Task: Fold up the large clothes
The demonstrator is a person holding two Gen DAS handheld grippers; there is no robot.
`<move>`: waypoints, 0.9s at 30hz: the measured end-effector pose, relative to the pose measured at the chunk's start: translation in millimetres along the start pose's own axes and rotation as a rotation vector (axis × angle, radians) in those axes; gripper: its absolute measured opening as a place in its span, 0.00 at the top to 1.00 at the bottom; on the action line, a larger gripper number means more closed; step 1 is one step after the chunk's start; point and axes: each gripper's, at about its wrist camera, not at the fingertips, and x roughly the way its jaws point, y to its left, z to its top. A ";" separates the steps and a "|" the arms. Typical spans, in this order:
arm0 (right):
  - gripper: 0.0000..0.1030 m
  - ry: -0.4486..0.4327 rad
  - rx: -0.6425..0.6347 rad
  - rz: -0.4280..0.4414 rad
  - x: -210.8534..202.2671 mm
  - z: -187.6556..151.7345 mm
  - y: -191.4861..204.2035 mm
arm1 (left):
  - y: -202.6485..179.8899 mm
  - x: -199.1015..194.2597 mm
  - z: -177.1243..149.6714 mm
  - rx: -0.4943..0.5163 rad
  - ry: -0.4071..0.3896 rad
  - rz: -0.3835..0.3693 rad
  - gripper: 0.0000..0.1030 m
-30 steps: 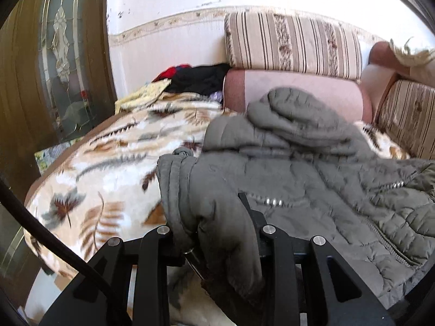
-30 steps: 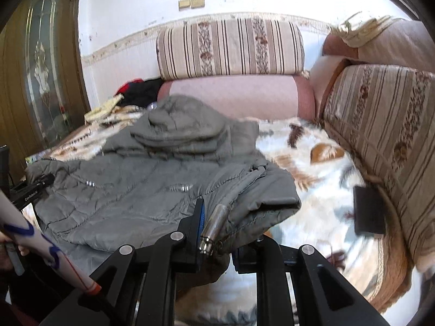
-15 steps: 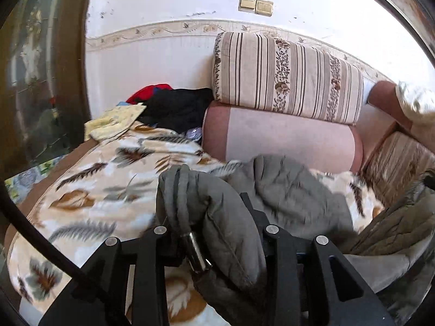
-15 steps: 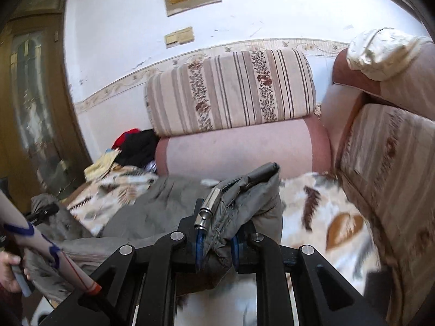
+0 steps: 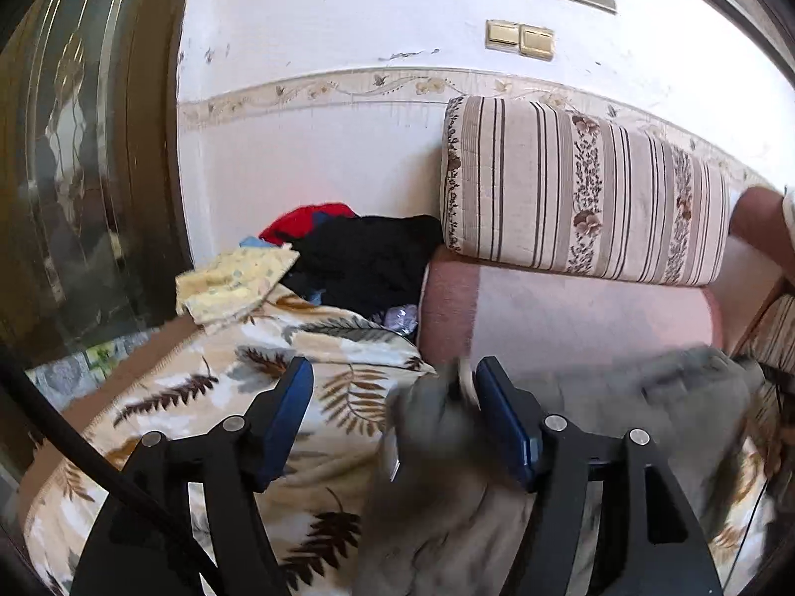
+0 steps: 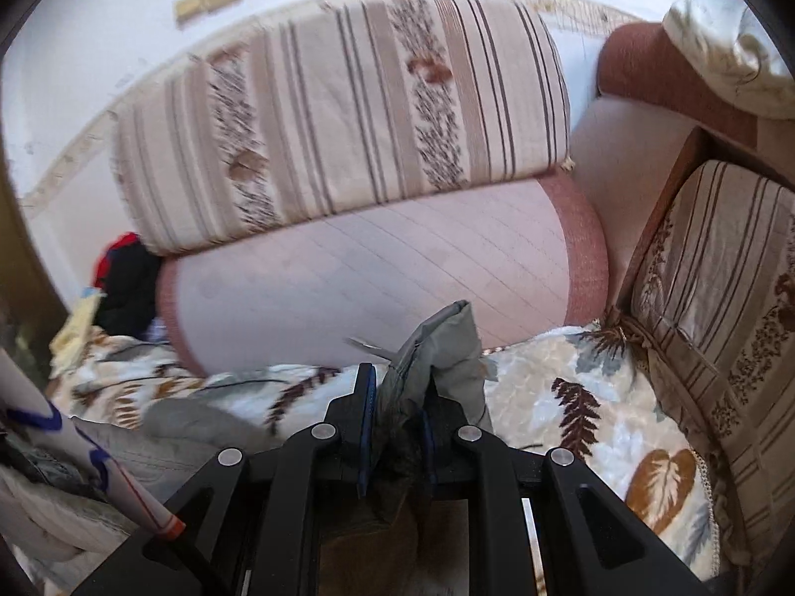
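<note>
Right wrist: jacket [image 6: 442,347], no legible label.

A leaf-print blanket [image 5: 208,397] covers the sofa seat. At its far edge a striped cushion [image 5: 586,193] rests on a pink bolster [image 5: 571,318]. Black clothes [image 5: 367,258], red cloth [image 5: 308,216] and yellow cloth [image 5: 233,283] are heaped in the far left corner.

The sofa [image 6: 377,268] is draped with a leaf-print blanket [image 5: 164,397]; the grey padded jacket [image 5: 621,407] and a clothes pile [image 5: 357,258] are spread on it.
</note>
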 end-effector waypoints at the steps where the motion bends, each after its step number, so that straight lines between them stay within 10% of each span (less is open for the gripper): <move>1: 0.84 0.007 0.007 -0.014 11.2 -0.6 -3.0 | -3.0 1.8 -4.6 0.013 -0.009 0.015 0.35; 8: 0.82 0.058 0.074 -0.066 68.1 -2.2 -36.4 | -64.9 54.6 -53.0 0.117 0.115 -0.102 0.35; 11: 0.32 0.011 0.133 0.028 53.4 1.5 -55.4 | -96.9 74.9 -77.6 0.144 0.170 -0.164 0.35; 12: 0.29 -0.007 0.135 0.043 44.6 2.4 -57.6 | -105.3 78.1 -83.9 0.152 0.178 -0.175 0.35; 19: 0.30 0.006 -0.092 0.214 -6.5 -55.4 -10.2 | -147.9 101.0 -111.7 0.232 0.185 -0.151 0.35; 27: 0.32 0.181 -0.263 0.150 68.9 -114.3 46.3 | -143.7 159.3 -136.8 0.198 0.340 -0.125 0.30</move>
